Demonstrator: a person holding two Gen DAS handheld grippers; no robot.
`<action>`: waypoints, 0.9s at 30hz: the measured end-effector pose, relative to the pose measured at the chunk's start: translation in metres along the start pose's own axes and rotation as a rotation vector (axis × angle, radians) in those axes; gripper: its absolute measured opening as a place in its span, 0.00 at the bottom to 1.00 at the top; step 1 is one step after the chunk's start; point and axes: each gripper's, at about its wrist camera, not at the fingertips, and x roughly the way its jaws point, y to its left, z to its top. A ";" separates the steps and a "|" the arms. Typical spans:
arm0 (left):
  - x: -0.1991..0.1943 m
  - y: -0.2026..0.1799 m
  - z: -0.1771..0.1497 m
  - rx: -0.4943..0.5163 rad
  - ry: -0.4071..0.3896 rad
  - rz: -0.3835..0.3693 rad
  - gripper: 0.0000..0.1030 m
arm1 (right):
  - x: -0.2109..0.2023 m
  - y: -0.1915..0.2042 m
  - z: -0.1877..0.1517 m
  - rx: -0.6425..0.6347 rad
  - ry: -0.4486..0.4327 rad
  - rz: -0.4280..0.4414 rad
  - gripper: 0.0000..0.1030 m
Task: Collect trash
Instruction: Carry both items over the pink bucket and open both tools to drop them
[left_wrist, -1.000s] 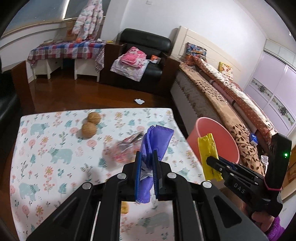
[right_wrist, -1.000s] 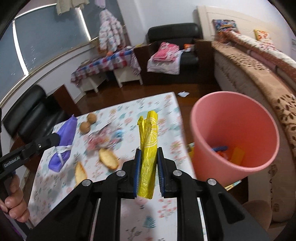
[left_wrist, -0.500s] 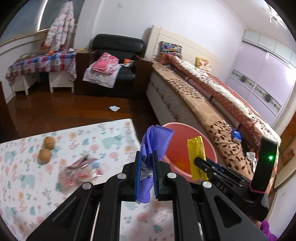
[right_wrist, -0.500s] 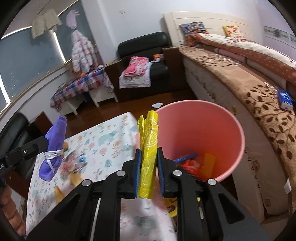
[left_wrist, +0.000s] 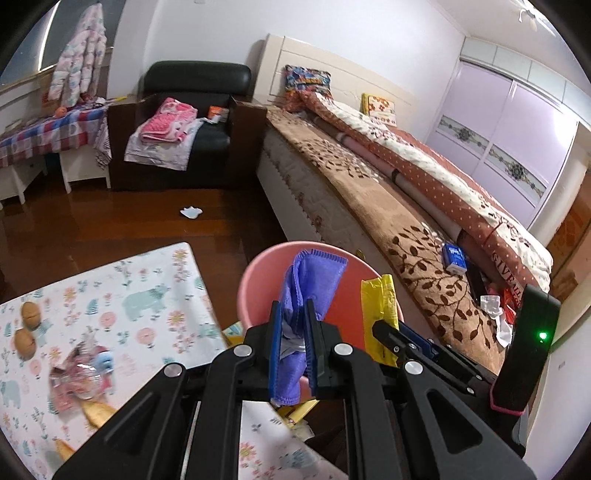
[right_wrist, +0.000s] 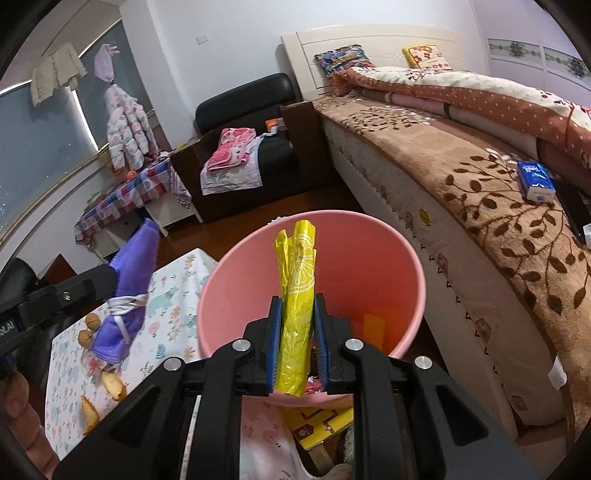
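Note:
My left gripper (left_wrist: 293, 325) is shut on a purple face mask (left_wrist: 308, 273), held up in front of the pink bin (left_wrist: 255, 280). My right gripper (right_wrist: 298, 321) is shut on a crumpled yellow wrapper (right_wrist: 297, 280), right over the mouth of the pink bin (right_wrist: 236, 280). In the left wrist view the yellow wrapper (left_wrist: 376, 306) and the right gripper (left_wrist: 391, 332) show to the right, over the bin. In the right wrist view the purple mask (right_wrist: 127, 291) hangs at the left above the table. Orange and yellow scraps lie inside the bin.
The flowered tablecloth (left_wrist: 122, 295) holds two walnuts (left_wrist: 27, 325), a clear plastic wrapper (left_wrist: 81, 373) and bread pieces (right_wrist: 112, 384). A bed (left_wrist: 388, 206) runs along the right of the bin. A yellow packet (right_wrist: 317, 421) lies on the floor under it. White paper (left_wrist: 191, 212) lies on the wooden floor.
Both grippers have swung right from over the table toward the pink bin, each still holding its item. The bin now sits directly ahead of them.

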 end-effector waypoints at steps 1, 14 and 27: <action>0.006 -0.002 0.001 0.003 0.008 0.000 0.10 | 0.002 -0.002 0.000 0.003 0.001 -0.004 0.17; 0.059 -0.010 0.003 -0.006 0.072 0.026 0.15 | 0.017 -0.013 0.002 0.014 0.009 -0.036 0.17; 0.048 -0.007 0.003 -0.009 0.048 0.017 0.39 | 0.021 -0.015 0.001 0.031 0.015 -0.016 0.28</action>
